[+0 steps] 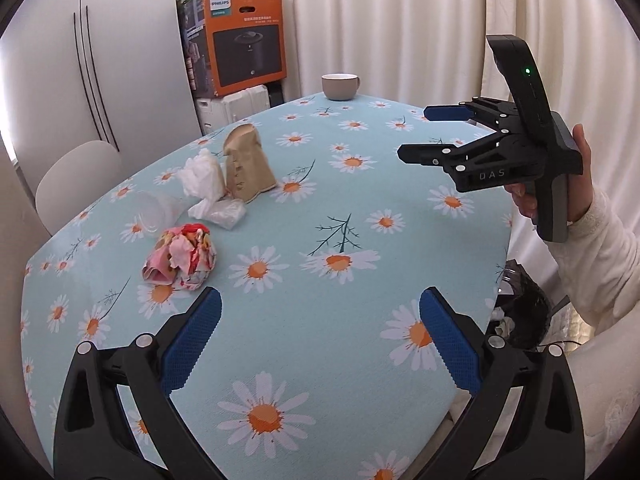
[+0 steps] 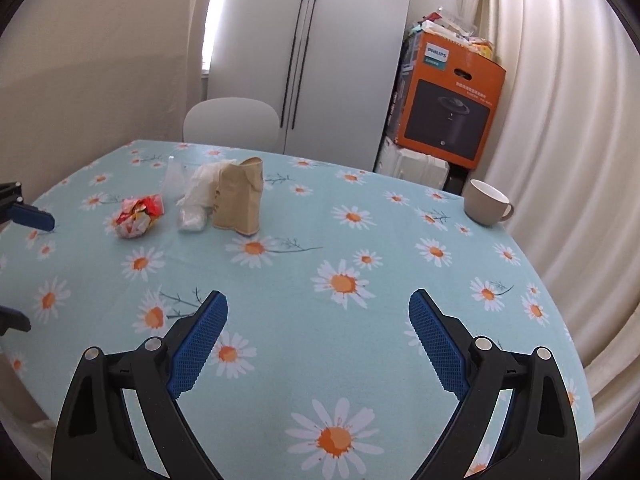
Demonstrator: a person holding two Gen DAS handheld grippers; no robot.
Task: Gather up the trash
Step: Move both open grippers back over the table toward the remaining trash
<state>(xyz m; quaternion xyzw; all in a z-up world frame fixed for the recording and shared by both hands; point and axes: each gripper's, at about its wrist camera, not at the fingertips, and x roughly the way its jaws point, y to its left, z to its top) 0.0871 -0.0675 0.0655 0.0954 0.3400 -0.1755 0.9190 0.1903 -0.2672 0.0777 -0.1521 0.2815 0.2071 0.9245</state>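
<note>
Filling most of the room's middle, the table (image 2: 360,240) wears a pale blue cloth printed with daisies, and a white chair (image 2: 231,120) stands at its far side in front of a tall white cupboard (image 2: 312,52). Off in the corner by the curtains sits an orange appliance box (image 2: 448,108) stacked on a white one.

Both claws hang above the near part of the table with nothing between their blue pads. The left claw (image 1: 320,340) is spread wide, touching nothing. The right claw (image 2: 318,340) is spread just as wide and equally bare; from the left wrist view it shows side-on at the table's right edge, gripped by a hand (image 1: 580,176) in a white sleeve, its two fingers well apart.

All the trash lies grouped toward the table's far left. A crumpled brown paper bag (image 2: 239,196) stands upright, with a bunch of white tissue and plastic (image 2: 200,196) pressed against its side. A clear plastic cup (image 1: 154,212) lies tipped beside that. Nearest the left claw sits a crumpled red and pink wrapper (image 1: 180,258). Well apart from them, a beige cup (image 2: 486,202) stands at the far edge.
</note>
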